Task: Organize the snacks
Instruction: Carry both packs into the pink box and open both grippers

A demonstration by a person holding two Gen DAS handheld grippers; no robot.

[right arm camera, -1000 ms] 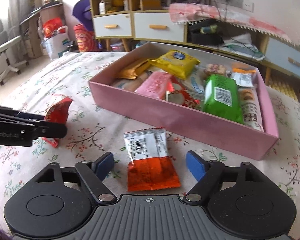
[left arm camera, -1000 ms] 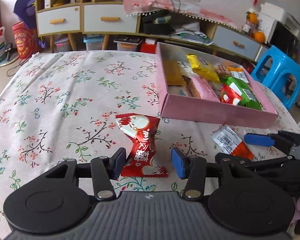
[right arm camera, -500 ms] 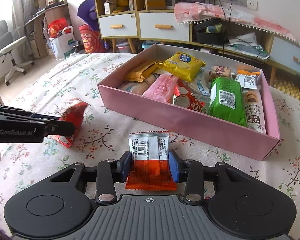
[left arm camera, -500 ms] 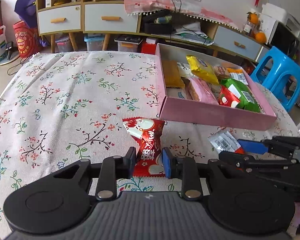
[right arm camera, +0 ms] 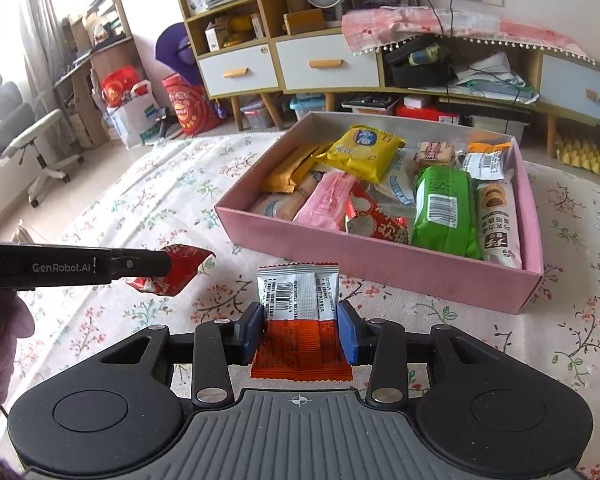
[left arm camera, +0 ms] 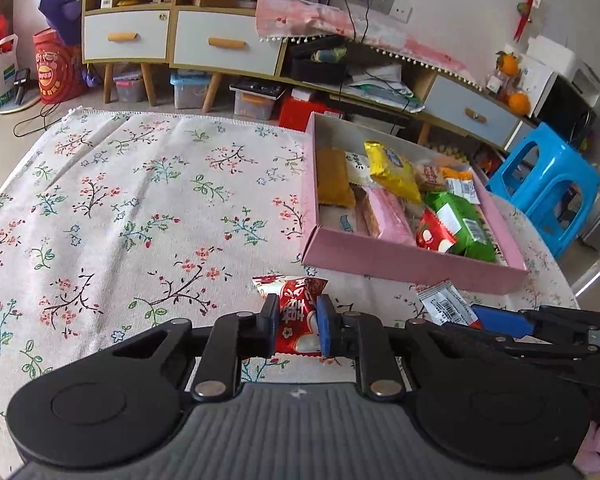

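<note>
My left gripper [left arm camera: 297, 322] is shut on a red and white candy-style snack packet [left arm camera: 296, 312], held above the floral tablecloth; it also shows in the right wrist view [right arm camera: 176, 268]. My right gripper [right arm camera: 300, 330] is shut on an orange and silver snack packet [right arm camera: 300, 316], lifted off the cloth; it also shows in the left wrist view [left arm camera: 444, 304]. A pink box [right arm camera: 380, 256] holding several snacks lies ahead of both grippers, also seen in the left wrist view [left arm camera: 412, 264].
The table carries a floral tablecloth [left arm camera: 140, 208]. A blue stool [left arm camera: 548, 188] stands beyond the table's right side. A wooden cabinet with drawers [left arm camera: 220, 48] lines the far wall. An office chair [right arm camera: 20, 132] stands at the left.
Both grippers closed on their packets, the left on the red one, the right on the orange and silver one, and lifted them off the cloth.
</note>
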